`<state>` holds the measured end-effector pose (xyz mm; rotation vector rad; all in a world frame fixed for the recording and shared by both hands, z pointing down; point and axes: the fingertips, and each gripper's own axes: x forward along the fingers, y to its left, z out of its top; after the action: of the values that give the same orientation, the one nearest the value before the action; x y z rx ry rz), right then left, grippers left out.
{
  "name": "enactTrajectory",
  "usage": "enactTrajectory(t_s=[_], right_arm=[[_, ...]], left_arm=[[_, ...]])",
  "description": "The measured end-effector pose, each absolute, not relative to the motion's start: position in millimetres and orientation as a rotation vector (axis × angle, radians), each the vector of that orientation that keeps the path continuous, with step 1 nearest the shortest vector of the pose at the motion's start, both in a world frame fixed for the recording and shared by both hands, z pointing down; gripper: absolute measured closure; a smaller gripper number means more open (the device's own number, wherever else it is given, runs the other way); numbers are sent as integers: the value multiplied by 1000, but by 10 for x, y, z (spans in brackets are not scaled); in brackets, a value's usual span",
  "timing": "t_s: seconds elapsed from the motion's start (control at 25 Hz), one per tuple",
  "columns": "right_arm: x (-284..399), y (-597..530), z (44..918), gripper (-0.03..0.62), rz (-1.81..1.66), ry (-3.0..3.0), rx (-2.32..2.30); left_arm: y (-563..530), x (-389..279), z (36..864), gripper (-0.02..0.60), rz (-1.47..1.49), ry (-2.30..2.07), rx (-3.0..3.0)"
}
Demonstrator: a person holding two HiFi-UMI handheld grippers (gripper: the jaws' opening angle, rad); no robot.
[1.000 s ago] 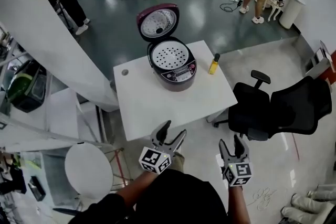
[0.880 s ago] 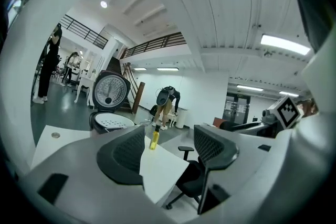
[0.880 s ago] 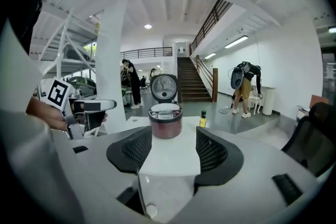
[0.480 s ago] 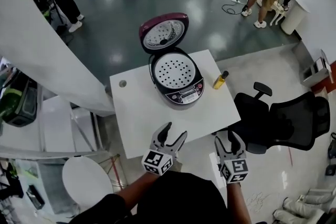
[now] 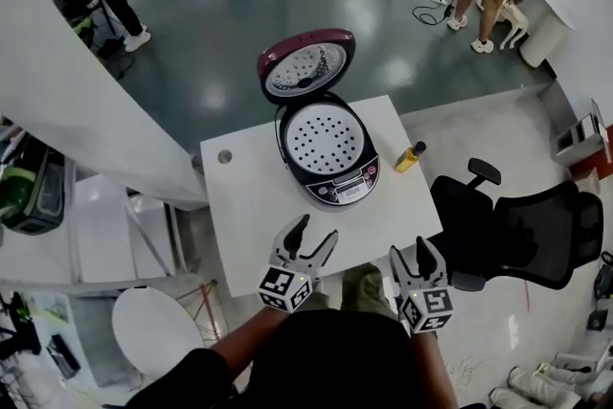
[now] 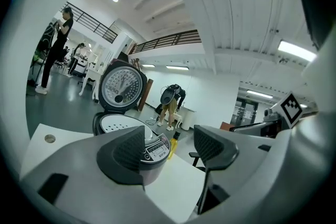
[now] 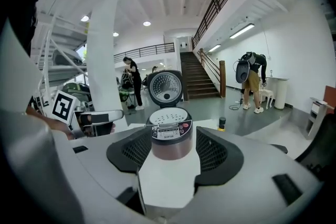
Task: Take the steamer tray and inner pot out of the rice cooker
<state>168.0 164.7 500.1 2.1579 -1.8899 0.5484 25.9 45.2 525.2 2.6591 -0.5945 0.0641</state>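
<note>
A maroon rice cooker [image 5: 328, 158] stands near the far edge of a white table [image 5: 249, 206], its lid [image 5: 306, 64] swung up. The white perforated steamer tray [image 5: 327, 138] lies in its mouth; the inner pot beneath is hidden. In the right gripper view the rice cooker [image 7: 170, 136] sits straight ahead, framed between the jaws. The left gripper view shows the rice cooker [image 6: 137, 136] partly behind the left jaw. My left gripper [image 5: 313, 238] hangs open over the table's near edge. My right gripper [image 5: 414, 254] is open too, near the front right corner. Both are empty and well short of the cooker.
A small yellow bottle [image 5: 411, 157] stands on the table right of the cooker. A round hole [image 5: 224, 156] marks the table's far left corner. A black office chair [image 5: 522, 230] is at the right. A white round stool [image 5: 158, 330] sits lower left. People stand in the background.
The view has moved closer over the table, so the cooker sits nearer and lower in frame. Both grippers stay open and have edged forward to the table's near edge.
</note>
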Motion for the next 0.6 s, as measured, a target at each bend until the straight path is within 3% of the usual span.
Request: enactTrajectory(t_s=[0.6], right_arm=[[2262,81,5087,364,524,-2260,1827]], left_arm=[[-318,397,5281,310,68,-1061,2427]])
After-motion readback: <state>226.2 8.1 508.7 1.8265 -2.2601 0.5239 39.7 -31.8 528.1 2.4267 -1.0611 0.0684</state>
